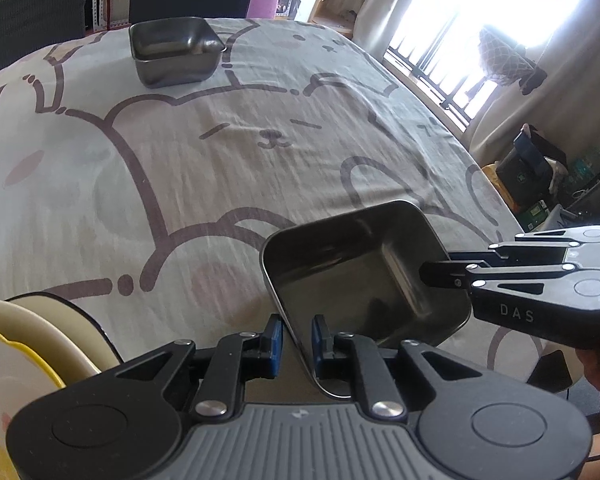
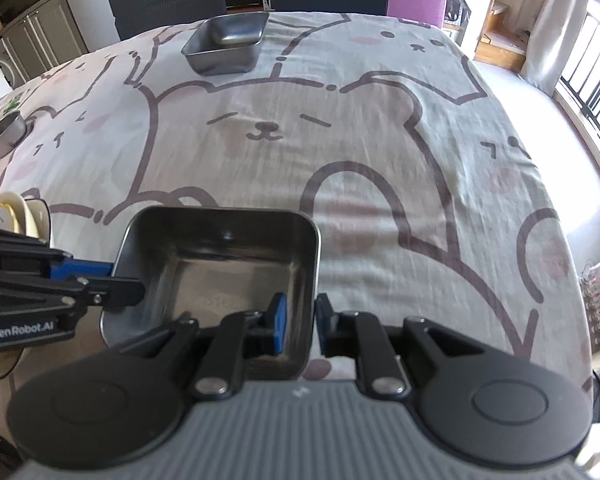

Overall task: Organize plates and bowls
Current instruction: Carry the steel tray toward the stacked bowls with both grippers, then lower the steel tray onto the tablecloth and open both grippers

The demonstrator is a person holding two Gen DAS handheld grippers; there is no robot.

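The left gripper (image 1: 294, 346) has its blue-padded fingers (image 1: 274, 340) astride one wall of a square steel tray (image 1: 352, 276), one finger inside the rim and one outside, narrowly spaced; whether the pads press the wall I cannot tell. The right gripper (image 2: 302, 322) straddles the opposite wall of the same square steel tray (image 2: 220, 252) in the same way, and a thin gap shows beside its outer finger (image 2: 324, 320), so a firm clench cannot be confirmed there either. The tray sits low at the near edge of the surface, over a bear-print tablecloth (image 2: 340, 140). Just to the left of it stands a stack of cream plates (image 1: 28, 344) with a yellow-rimmed one on top. Further left, a small round steel bowl (image 2: 4, 136) rests on the cloth. At the far edge lies a second square steel tray (image 2: 228, 42), well apart from the first, with dark chairs (image 2: 168, 0) behind it.
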